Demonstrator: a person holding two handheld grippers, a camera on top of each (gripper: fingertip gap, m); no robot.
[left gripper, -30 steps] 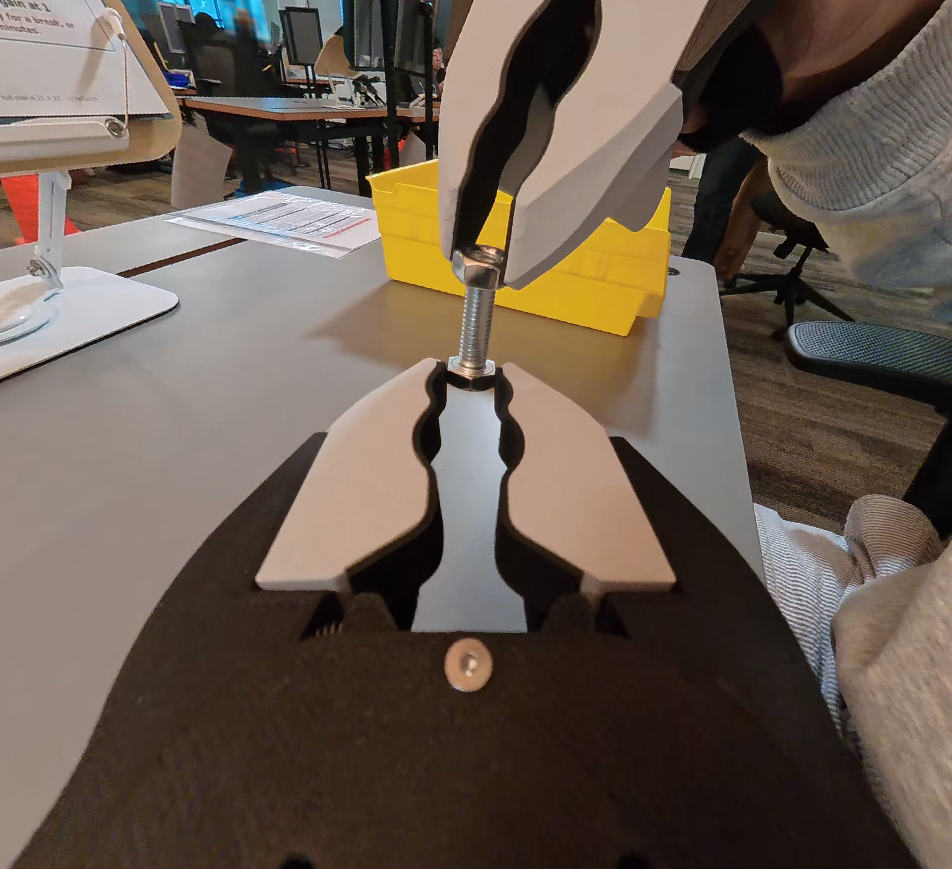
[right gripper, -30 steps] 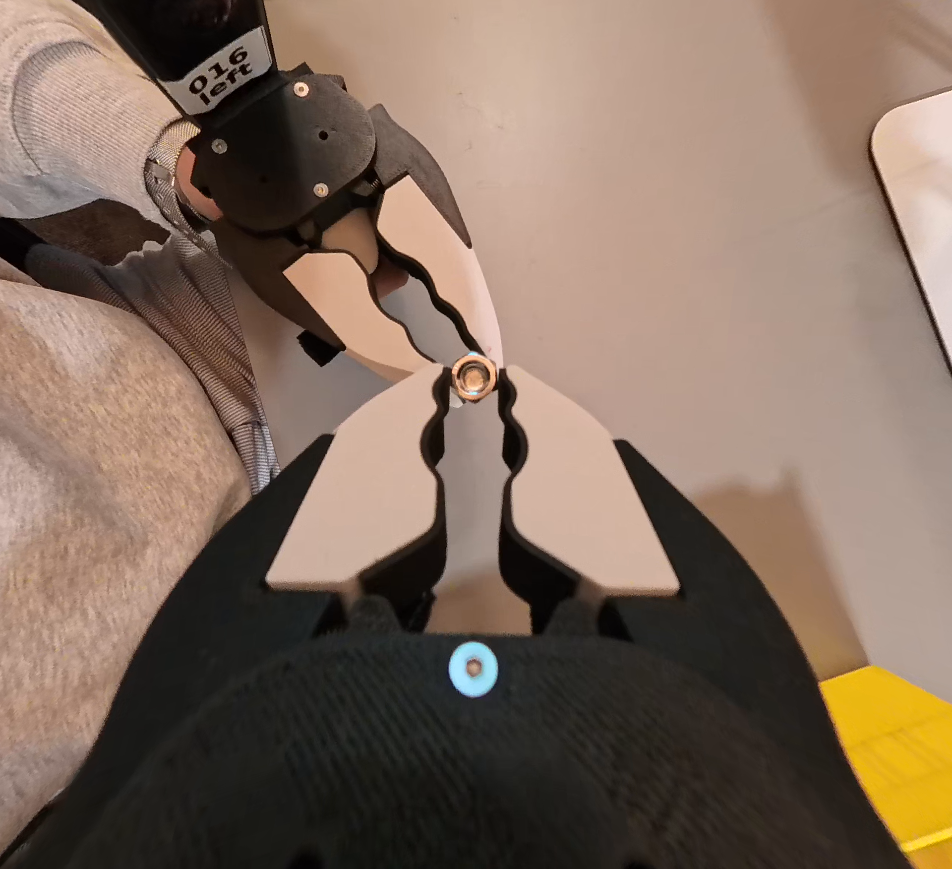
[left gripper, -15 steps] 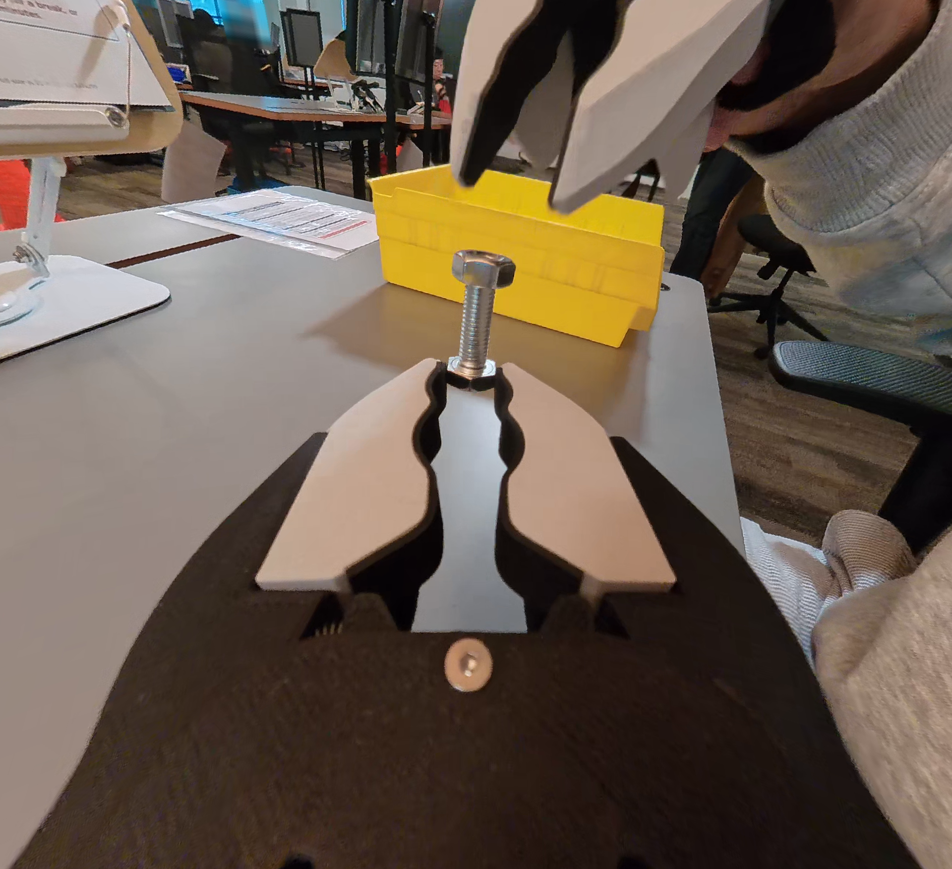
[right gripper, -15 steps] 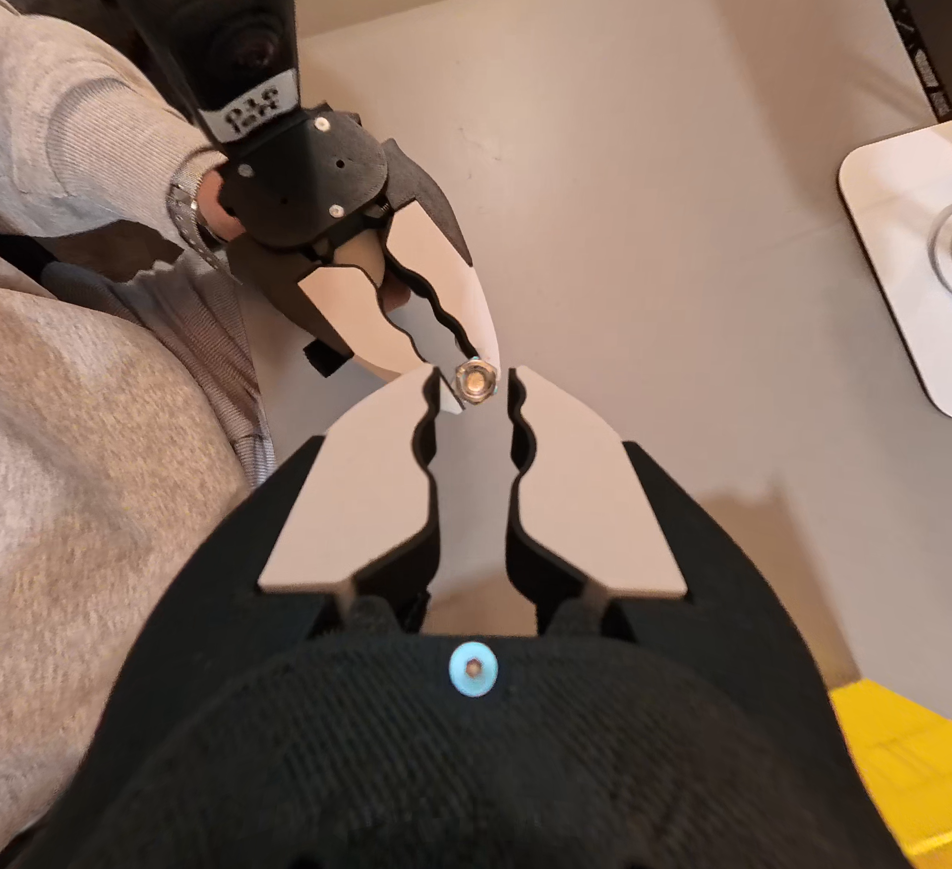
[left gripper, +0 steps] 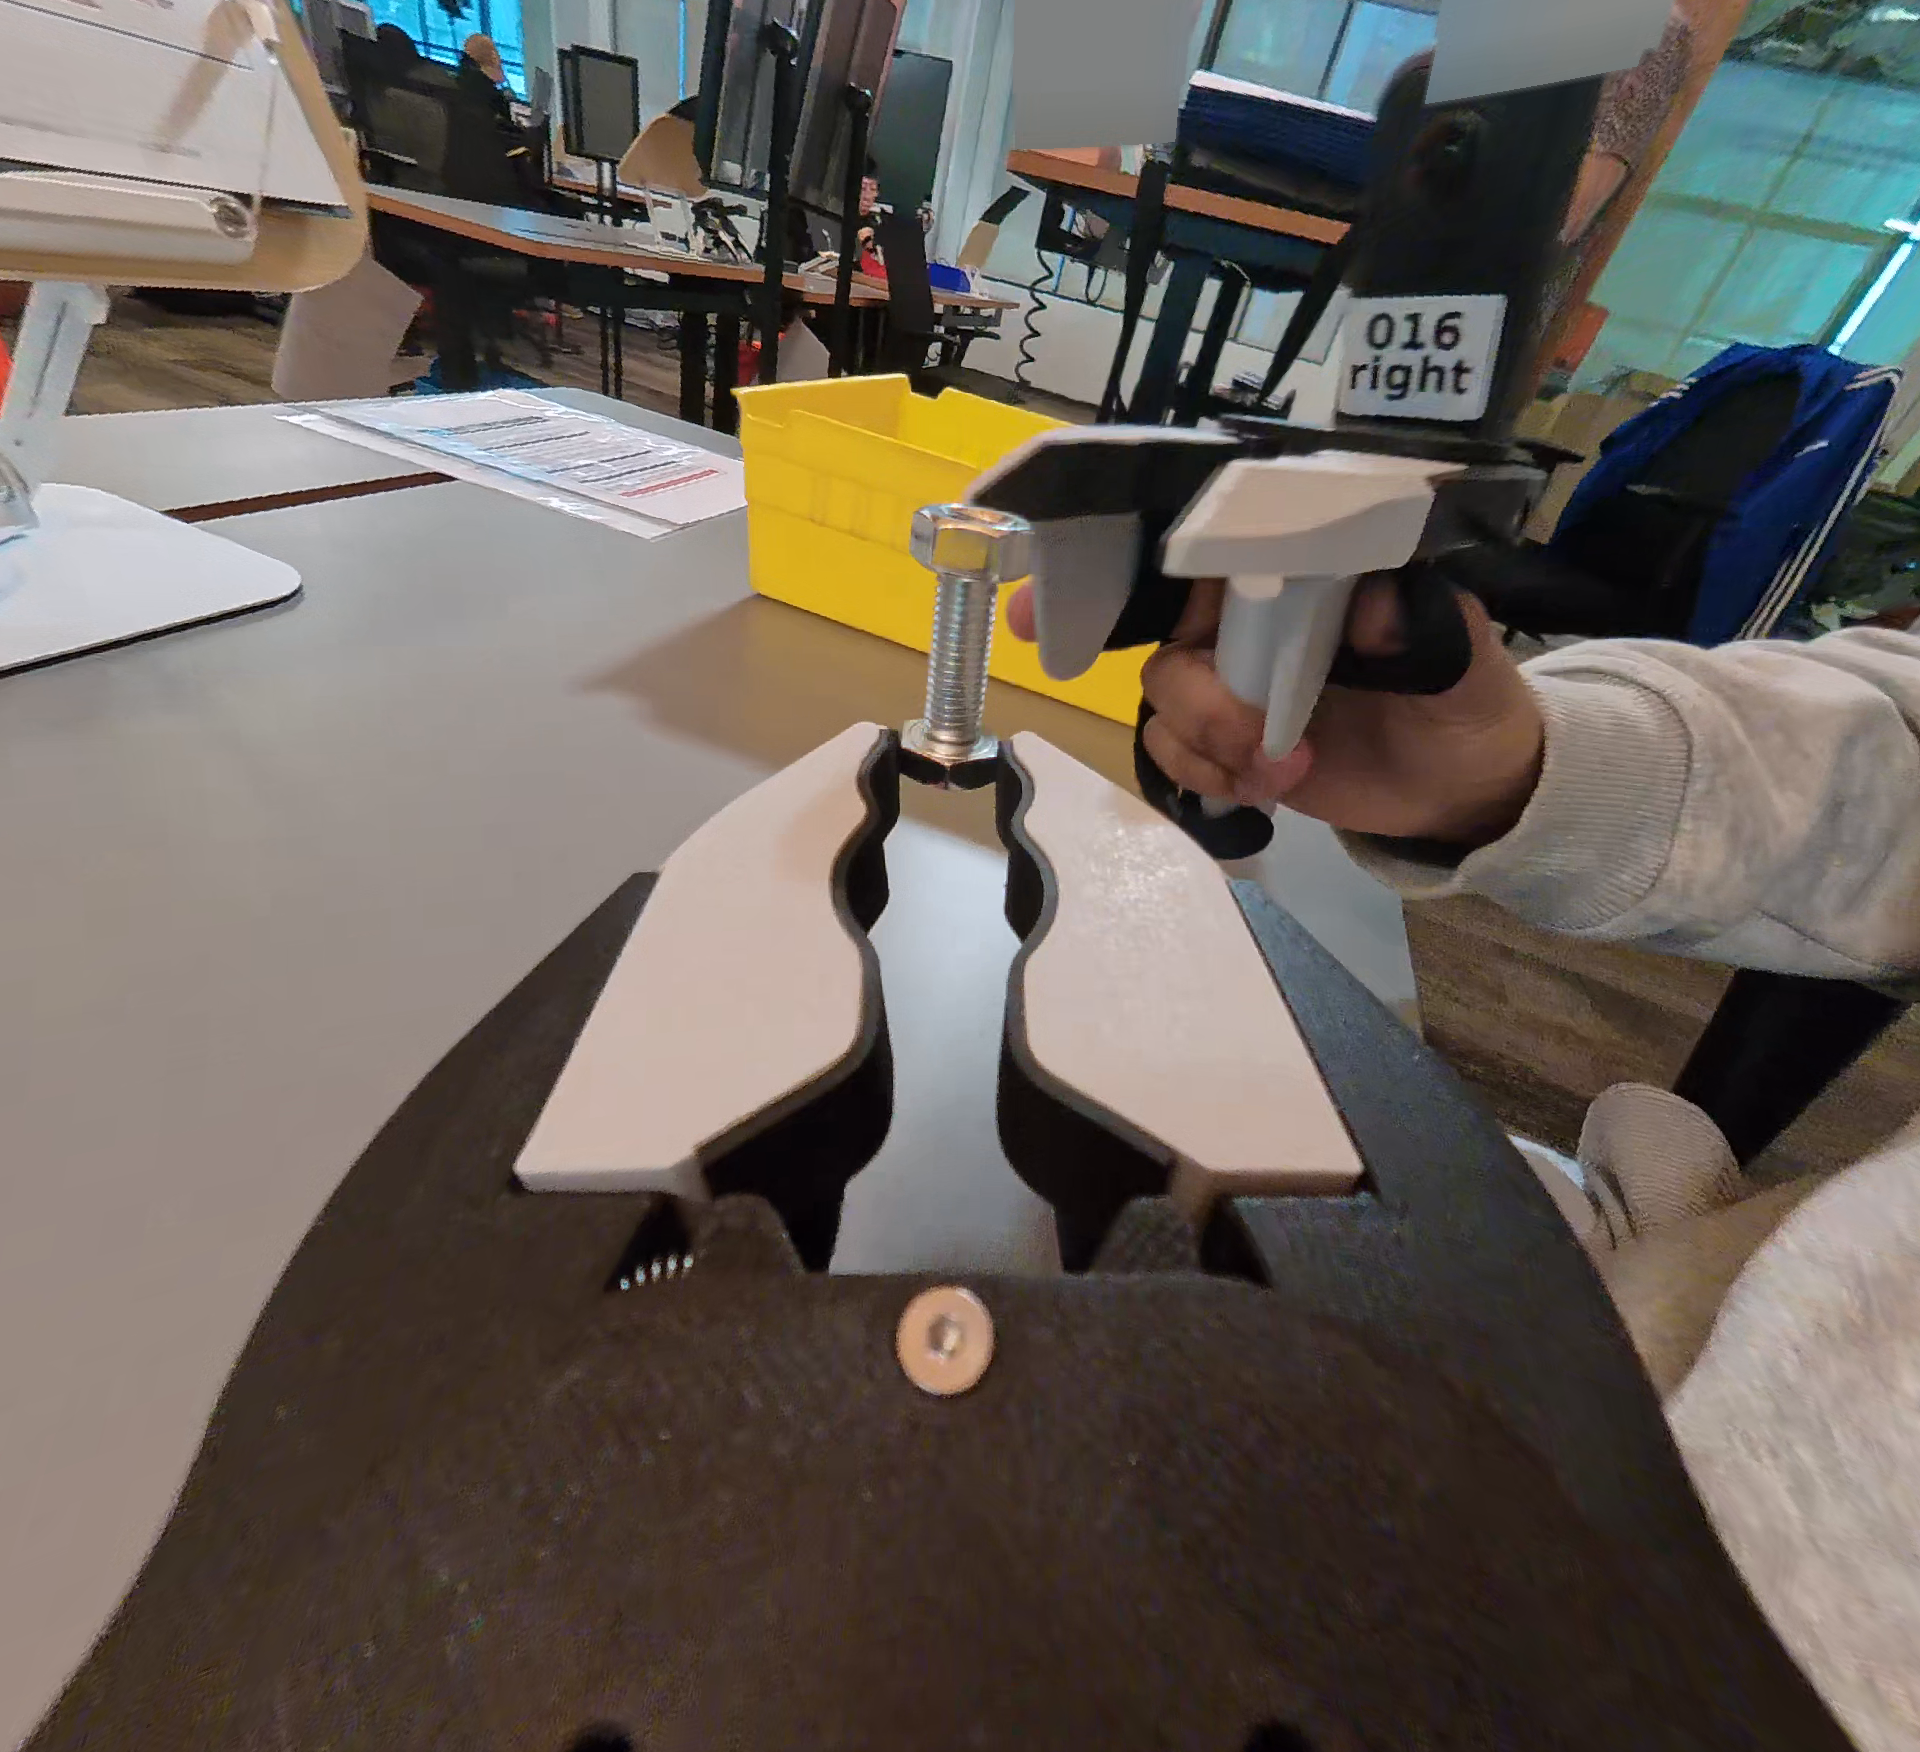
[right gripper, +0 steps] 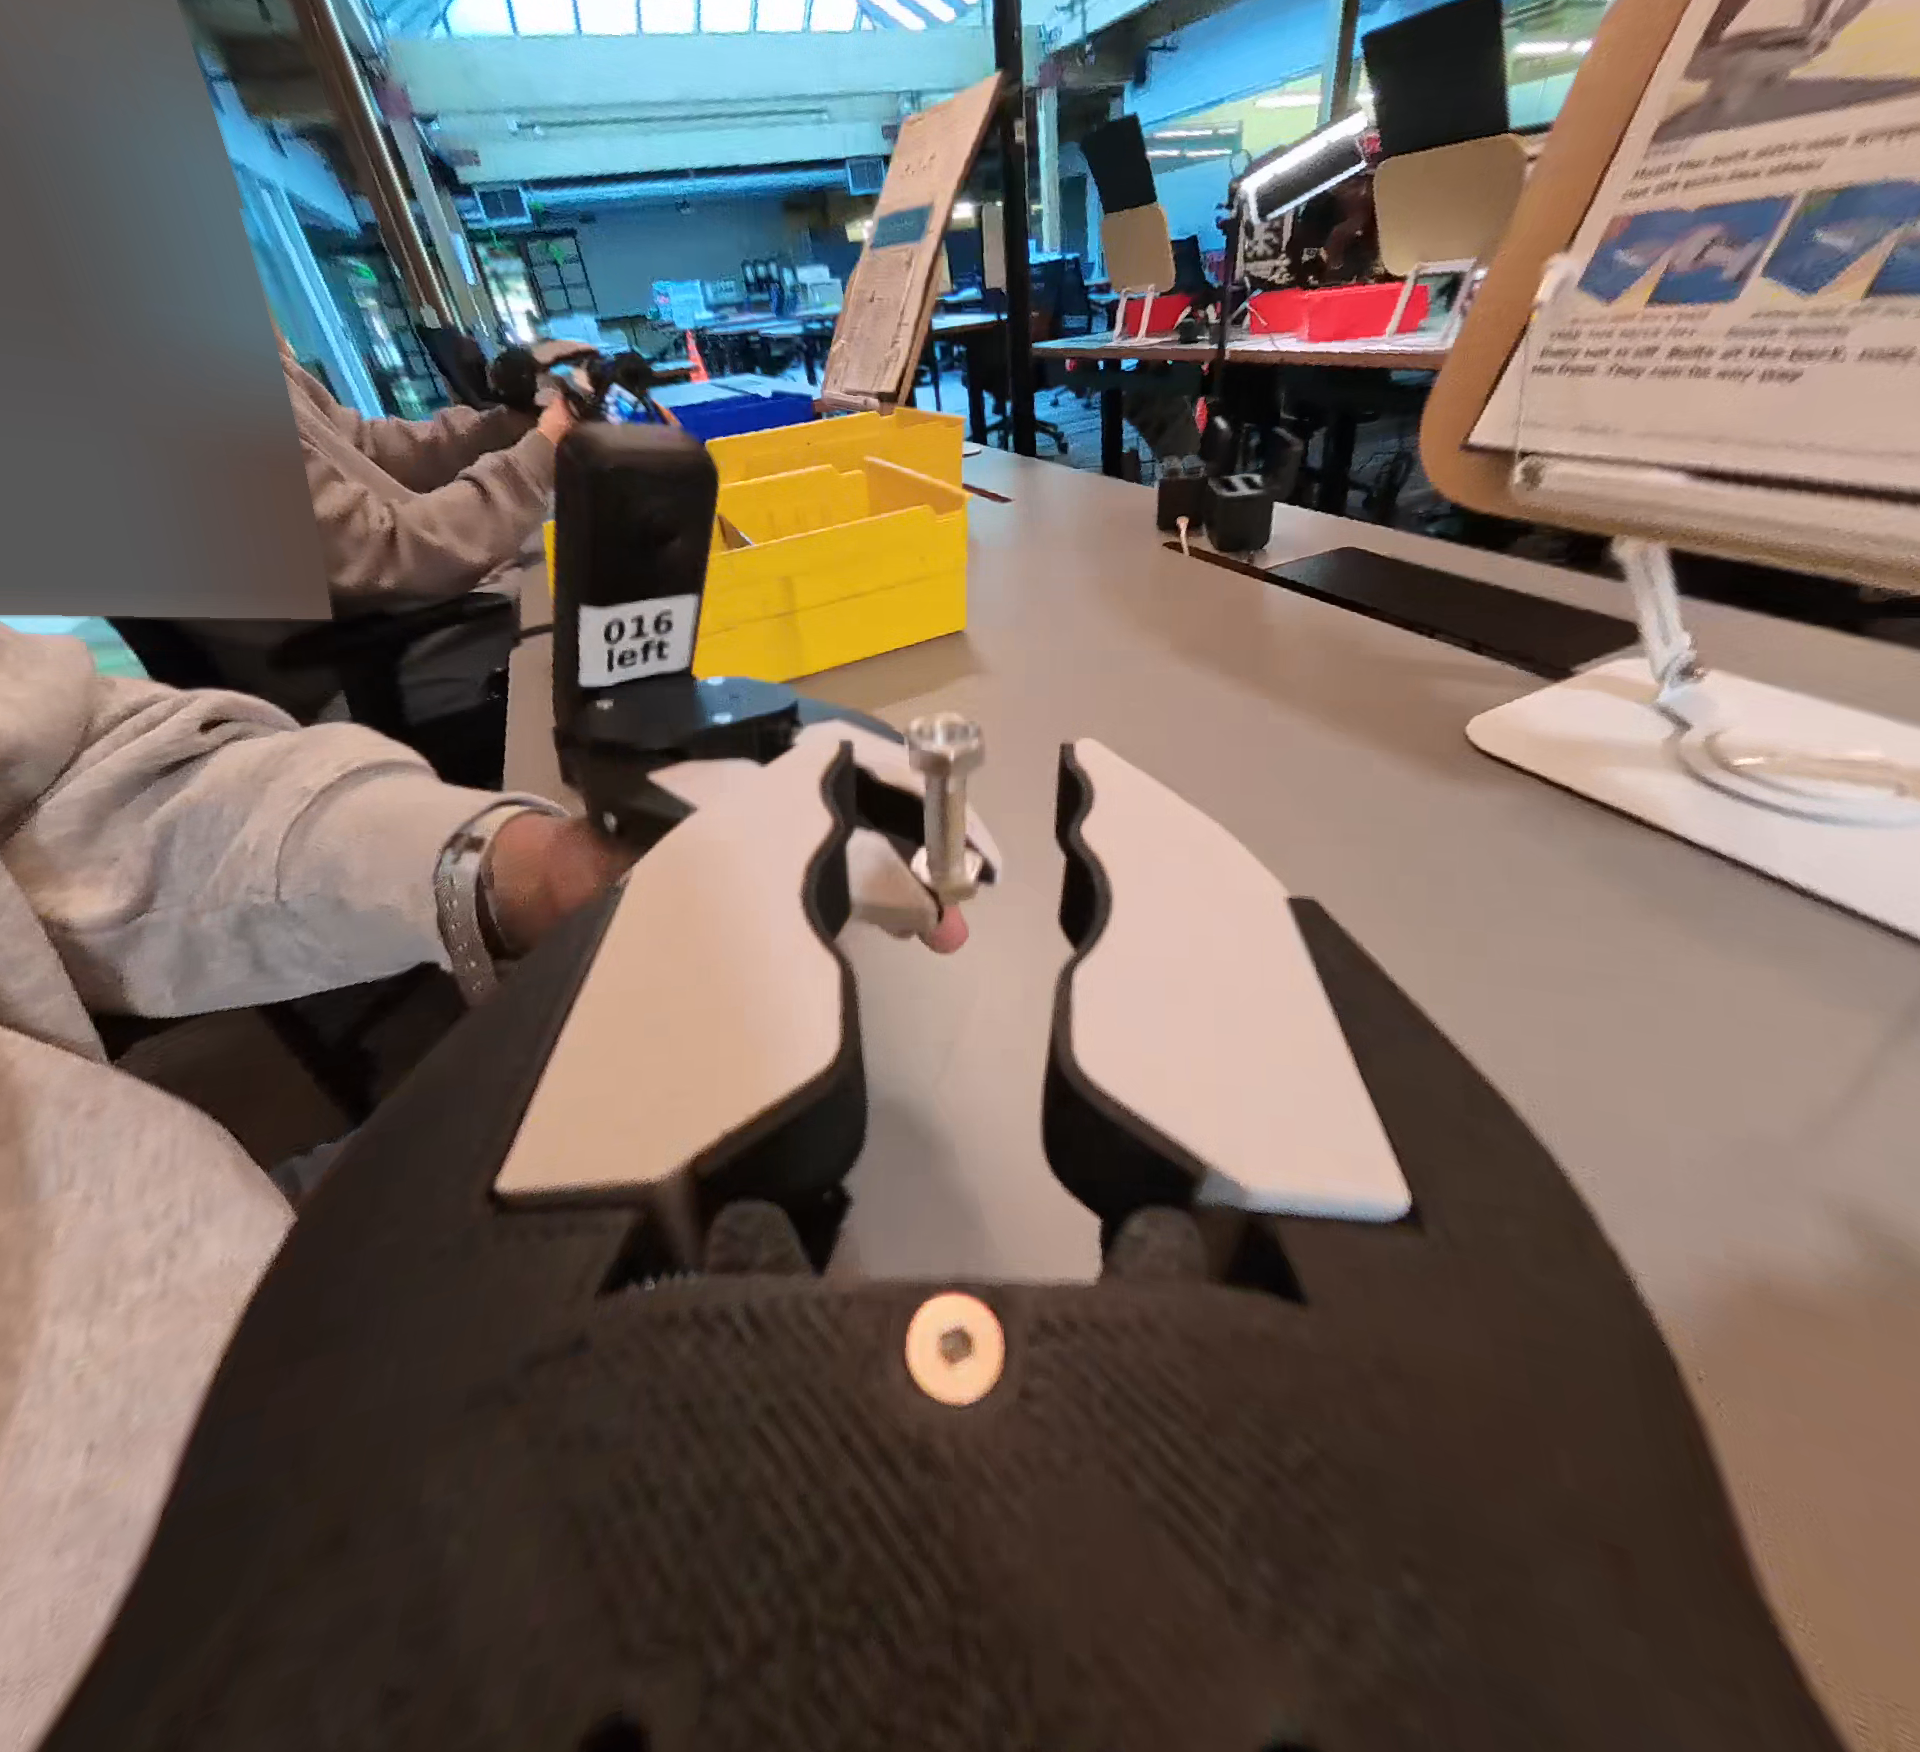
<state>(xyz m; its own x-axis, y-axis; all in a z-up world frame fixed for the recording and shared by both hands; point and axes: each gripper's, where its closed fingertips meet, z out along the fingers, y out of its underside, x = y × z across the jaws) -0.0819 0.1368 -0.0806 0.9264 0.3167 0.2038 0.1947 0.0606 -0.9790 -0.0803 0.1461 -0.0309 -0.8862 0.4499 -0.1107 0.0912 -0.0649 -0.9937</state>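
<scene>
Gripping a hex nut (left gripper: 945,760) between its white fingertips, the left gripper (left gripper: 943,752) holds a silver hex bolt (left gripper: 961,627) upright above the grey worktop (left gripper: 343,767), the threaded shank rising from the nut and the hex head on top. Its fingers (left gripper: 727,964) stand narrow, closed on the nut. From the right, the right gripper (left gripper: 1049,539) comes in level with the bolt head, its fingers (left gripper: 1299,507) lying flat and held by a hand (left gripper: 1340,746) in a grey knit sleeve; one fingertip sits just beside the head, and whether it touches cannot be told. In the right wrist view the right gripper (right gripper: 956,757) has its fingers (right gripper: 1195,975) spread wide, with the bolt (right gripper: 945,803) standing in the gap between the tips, apart from both. The left gripper (right gripper: 940,871) shows there from the side, its black body bearing a white label, with the nut (right gripper: 948,866) at the foot of the bolt. A yellow bin (left gripper: 883,497) stands on the worktop behind the bolt, near the far edge. A laminated sheet (left gripper: 540,455) lies flat to its left. A document stand (right gripper: 1704,736) with a white base holds a printed page on the worktop, well apart from both grippers.
</scene>
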